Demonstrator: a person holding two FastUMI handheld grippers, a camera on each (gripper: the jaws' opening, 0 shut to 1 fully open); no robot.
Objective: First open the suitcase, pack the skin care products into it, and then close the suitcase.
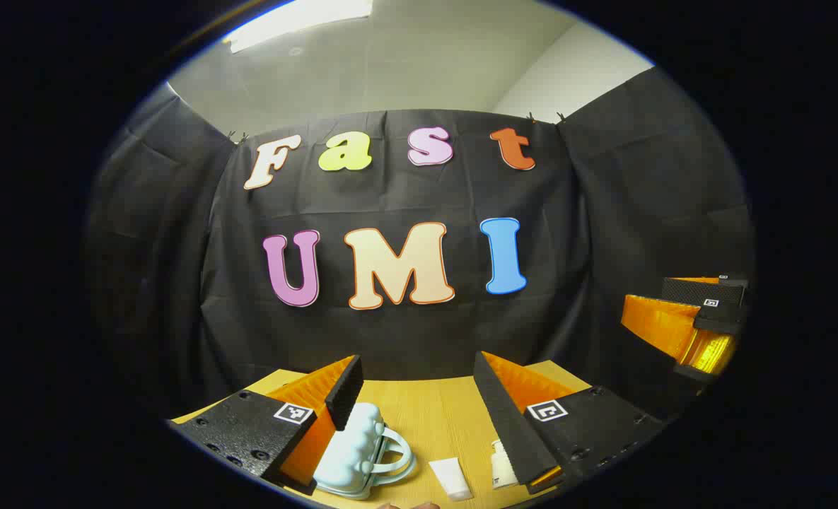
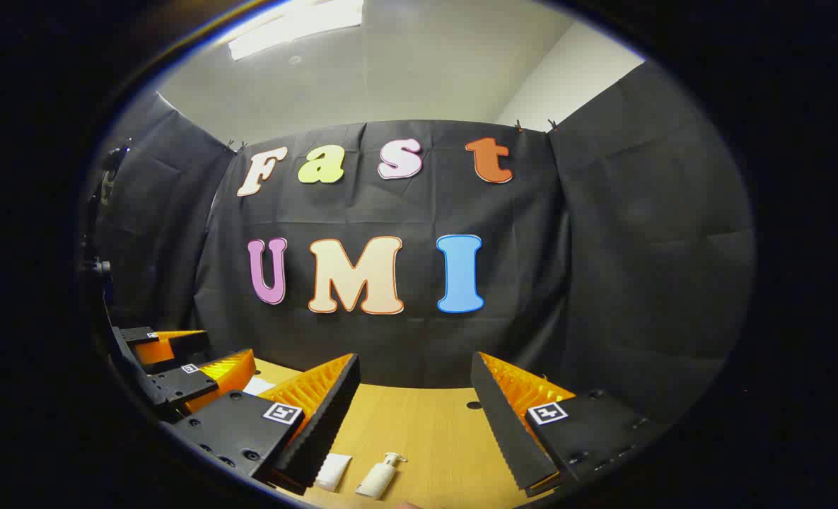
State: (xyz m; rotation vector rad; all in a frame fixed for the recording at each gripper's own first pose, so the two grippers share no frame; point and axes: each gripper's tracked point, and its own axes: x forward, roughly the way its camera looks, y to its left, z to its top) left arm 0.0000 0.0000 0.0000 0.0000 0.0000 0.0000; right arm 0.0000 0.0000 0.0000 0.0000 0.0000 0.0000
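Jaws spread wide on both tools, with nothing between the fingers of either and neither touching anything on the table. Seen in the left gripper view, the left gripper hangs above the wooden table, its two fingers set far apart and bare wood showing through the gap. Seen in the right gripper view, the right gripper hangs the same way, fingers equally wide and empty.

In the left gripper view, the small pale blue suitcase lies closed on the table near its front edge, its handle turned toward the middle of the table; the left finger partly covers the case from the camera, though whether it touches the shell cannot be told. Just beside the handle lies a white tube, and a little farther along the same front edge stands a white pump bottle, half hidden behind the other finger. All three sit apart from one another.

In the right gripper view, the white tube and the pump bottle lie side by side near the front edge, close but not touching, between the fingers and well below them.

Each camera also catches the other tool at the border of its view: the right gripper at the right in the left gripper view, the left gripper low at the left in the right gripper view, over the table's side edge.
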